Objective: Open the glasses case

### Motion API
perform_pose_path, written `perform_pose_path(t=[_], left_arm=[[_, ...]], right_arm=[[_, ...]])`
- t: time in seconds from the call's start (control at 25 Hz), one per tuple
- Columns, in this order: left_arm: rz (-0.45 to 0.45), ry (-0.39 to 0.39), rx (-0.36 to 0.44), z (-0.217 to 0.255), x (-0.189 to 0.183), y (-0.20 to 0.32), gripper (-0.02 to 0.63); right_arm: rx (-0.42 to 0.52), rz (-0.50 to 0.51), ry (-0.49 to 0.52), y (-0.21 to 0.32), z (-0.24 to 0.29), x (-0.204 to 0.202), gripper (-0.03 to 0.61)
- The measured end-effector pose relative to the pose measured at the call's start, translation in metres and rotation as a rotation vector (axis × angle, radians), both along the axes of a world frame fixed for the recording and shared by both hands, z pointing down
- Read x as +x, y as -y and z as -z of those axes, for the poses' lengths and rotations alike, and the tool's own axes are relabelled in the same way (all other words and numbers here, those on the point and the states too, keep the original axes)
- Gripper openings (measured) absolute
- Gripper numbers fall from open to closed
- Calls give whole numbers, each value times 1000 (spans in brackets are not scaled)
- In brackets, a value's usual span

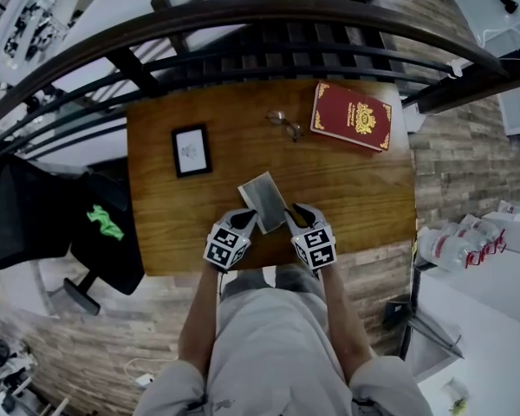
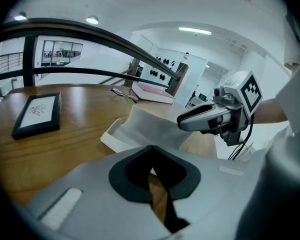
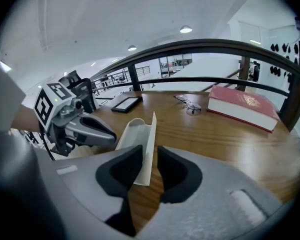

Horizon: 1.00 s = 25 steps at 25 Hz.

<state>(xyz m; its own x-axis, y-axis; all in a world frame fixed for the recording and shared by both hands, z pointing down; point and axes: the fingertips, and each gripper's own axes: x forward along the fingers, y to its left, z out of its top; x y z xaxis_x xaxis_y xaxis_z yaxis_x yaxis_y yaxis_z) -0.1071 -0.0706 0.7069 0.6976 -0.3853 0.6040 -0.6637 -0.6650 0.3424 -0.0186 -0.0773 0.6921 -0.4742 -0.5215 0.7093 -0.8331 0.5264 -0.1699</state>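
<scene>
Head view: the glasses case (image 1: pixel 264 199) lies open at the near middle of the wooden tabletop (image 1: pixel 355 193), with the left tongs (image 1: pixel 250 222) at its near left edge and the right tongs (image 1: pixel 295 212) at its near right edge. A picture frame (image 1: pixel 191 150) lies far left, spectacles (image 1: pixel 286 125) far centre and a red book (image 1: pixel 351 116) far right.

Left gripper view: the left tongs' tips are pressed together on the case's near edge, and a sliver of white shows in the gap behind them.

Right gripper view: the case's lid (image 3: pixel 151 126) stands upright between the right tongs' pads (image 3: pixel 177 171), which stand slightly apart, with bare wood showing to the right of the lid.
</scene>
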Motion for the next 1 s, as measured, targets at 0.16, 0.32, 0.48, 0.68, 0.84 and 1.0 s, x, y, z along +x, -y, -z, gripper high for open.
perform_pose_path(t=[0.16, 0.32, 0.48, 0.68, 0.84, 1.0], left_arm=[[13, 0, 36, 13, -5, 2, 20], [31, 2, 81, 29, -11, 4, 20], [38, 0, 120, 45, -16, 2, 20], [41, -3, 146, 57, -21, -3, 20], [42, -5, 157, 61, -24, -4, 20], [40, -8, 175, 64, -28, -2, 20]], right_arm=[[62, -11, 24, -3, 19, 2, 98], [120, -22, 48, -6, 36, 4, 76], [147, -27, 51, -9, 45, 5, 26], [147, -5, 42, -17, 47, -2, 3], [150, -7, 41, -19, 48, -6, 3], [155, -6, 32, -21, 51, -9, 3]])
